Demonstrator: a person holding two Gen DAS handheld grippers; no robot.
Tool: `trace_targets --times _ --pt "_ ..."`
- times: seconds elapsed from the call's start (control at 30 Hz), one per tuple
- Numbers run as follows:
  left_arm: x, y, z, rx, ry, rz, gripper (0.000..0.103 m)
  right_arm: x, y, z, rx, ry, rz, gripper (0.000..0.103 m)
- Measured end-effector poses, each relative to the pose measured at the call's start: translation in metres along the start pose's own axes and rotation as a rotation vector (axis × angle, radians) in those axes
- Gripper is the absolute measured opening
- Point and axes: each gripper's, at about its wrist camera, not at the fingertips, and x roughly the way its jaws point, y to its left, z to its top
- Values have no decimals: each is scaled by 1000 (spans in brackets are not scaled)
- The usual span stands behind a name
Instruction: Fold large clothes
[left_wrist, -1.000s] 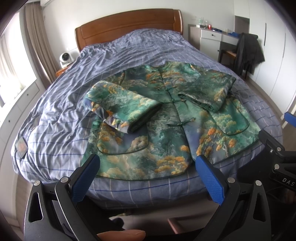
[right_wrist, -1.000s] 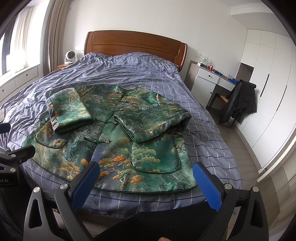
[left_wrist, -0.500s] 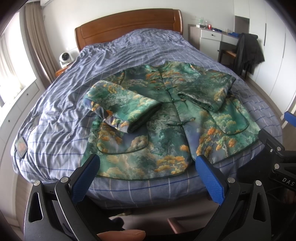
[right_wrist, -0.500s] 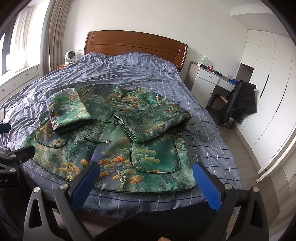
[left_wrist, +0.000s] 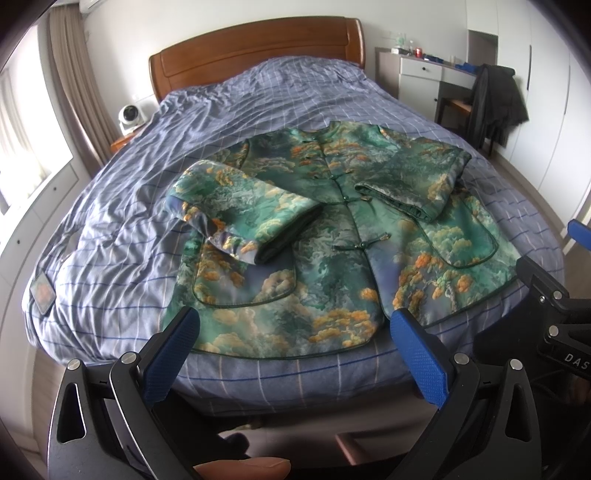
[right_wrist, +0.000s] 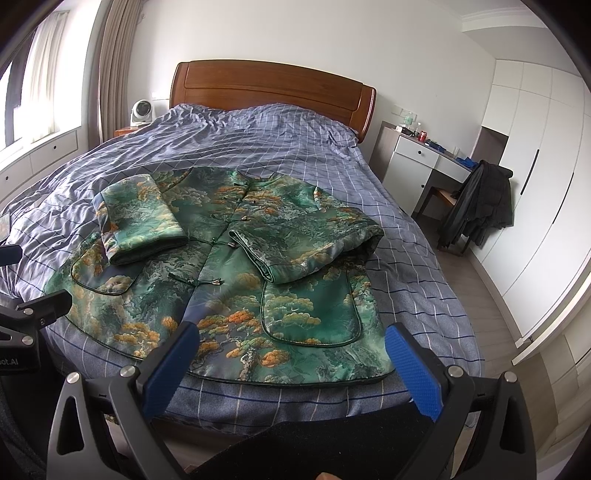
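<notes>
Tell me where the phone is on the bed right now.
The phone lies in the left wrist view at the bed's near left edge, on the checked cover, well left of the jacket.

Jacket (left_wrist: 332, 258) on the bed: green brocade with teal and blue-grey ground, orange and yellow tree-cloud motifs, dark green piping on the pockets and hem. Duvet (left_wrist: 258, 103) under the jacket: lavender-blue with a thin check of white and dark blue lines. Headboard (right_wrist: 273, 88) behind the jacket: reddish-brown wood. Left gripper (left_wrist: 295, 354) and right gripper (right_wrist: 291, 365): black frames, blue textured pads, silver screws. Right of the jacket: white desk (right_wrist: 424, 162), black coat (right_wrist: 480, 203) on a chair, white wardrobe doors (right_wrist: 535, 184). Left of the jacket: beige curtain (right_wrist: 110, 74), white fan (right_wrist: 142, 110). Walls white.
</notes>
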Motion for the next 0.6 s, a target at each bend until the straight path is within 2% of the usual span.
trace_targets --times 0.6 --pt "2 -1 -3 8 -4 8 103 0 1 0 -1 4 1 102"
